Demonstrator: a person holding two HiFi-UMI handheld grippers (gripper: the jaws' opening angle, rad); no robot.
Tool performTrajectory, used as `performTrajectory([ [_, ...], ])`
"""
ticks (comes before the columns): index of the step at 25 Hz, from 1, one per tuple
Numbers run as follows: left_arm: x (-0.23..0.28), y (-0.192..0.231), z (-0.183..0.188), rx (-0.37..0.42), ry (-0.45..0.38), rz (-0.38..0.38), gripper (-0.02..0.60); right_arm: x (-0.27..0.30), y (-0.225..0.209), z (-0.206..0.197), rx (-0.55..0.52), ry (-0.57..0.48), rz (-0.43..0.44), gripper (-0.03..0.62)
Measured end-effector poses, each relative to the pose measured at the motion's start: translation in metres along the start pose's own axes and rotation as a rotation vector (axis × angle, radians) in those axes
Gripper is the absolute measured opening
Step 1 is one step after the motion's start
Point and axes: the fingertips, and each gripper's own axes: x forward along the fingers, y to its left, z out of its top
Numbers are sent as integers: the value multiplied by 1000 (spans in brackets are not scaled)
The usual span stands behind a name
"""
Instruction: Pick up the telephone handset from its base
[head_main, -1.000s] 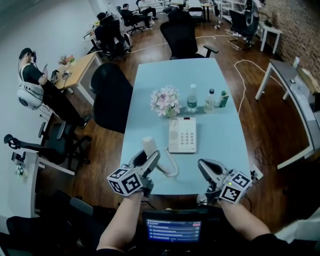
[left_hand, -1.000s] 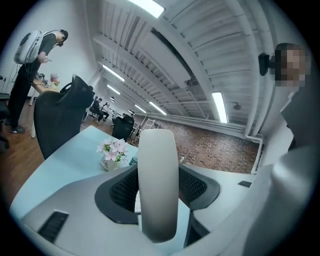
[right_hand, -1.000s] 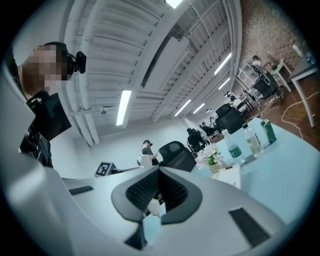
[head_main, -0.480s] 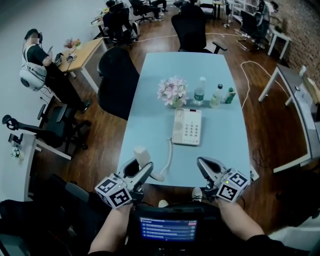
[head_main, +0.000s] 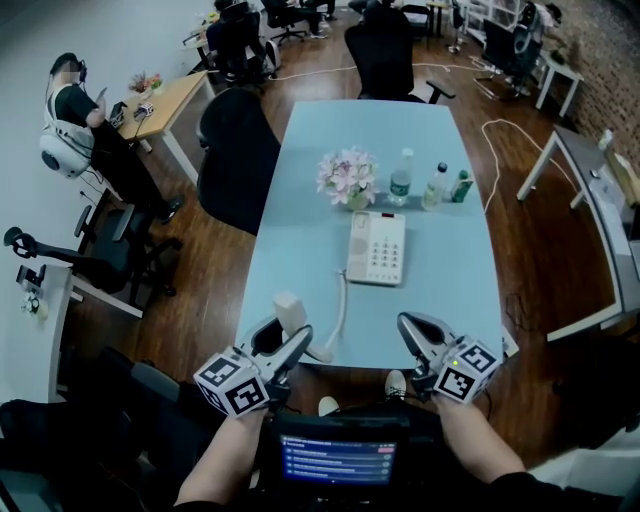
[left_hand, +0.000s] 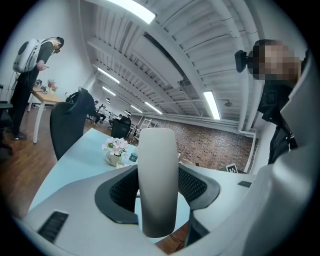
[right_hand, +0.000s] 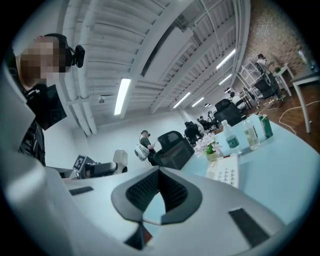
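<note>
The white telephone base (head_main: 376, 248) with its keypad lies in the middle of the light blue table (head_main: 450, 290). My left gripper (head_main: 289, 338) is shut on the white handset (head_main: 289, 310), held upright over the table's near edge, well apart from the base. In the left gripper view the handset (left_hand: 157, 180) fills the gap between the jaws of the left gripper (left_hand: 157, 192). A curled cord (head_main: 338, 310) runs from the handset toward the base. My right gripper (head_main: 413, 329) hovers at the near right edge, shut and holding nothing. In the right gripper view, beyond that gripper (right_hand: 159, 189), I see the base (right_hand: 225, 172) and handset (right_hand: 120, 159).
Behind the base stand a pot of pink flowers (head_main: 347, 178), two clear bottles (head_main: 402, 178) and a green one (head_main: 459, 187). Black office chairs (head_main: 235, 150) flank the table's left and far end. A person (head_main: 70, 110) stands by a wooden desk at left.
Over the last second the left gripper drew the handset back toward the near table edge, away from the base, stretching the cord. The right gripper barely moved.
</note>
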Motion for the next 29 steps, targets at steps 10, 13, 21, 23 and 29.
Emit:
performTrajectory([
  [10, 4, -10, -2, 4, 4, -25, 232, -2, 8, -3, -37, 1, -18, 14],
  [13, 9, -14, 1, 11, 4, -37, 232, -3, 8, 1, -45, -5, -22, 14],
  [21, 10, -17, 4, 20, 3, -49, 232, -4, 11, 2, -55, -2, -17, 14],
  [23, 10, -16, 3, 21, 8, -47, 232, -4, 11, 1, -59, 2, -15, 14],
  [29, 13, -13, -1, 28, 14, -46, 232, -1, 12, 0, -61, 12, -5, 14],
])
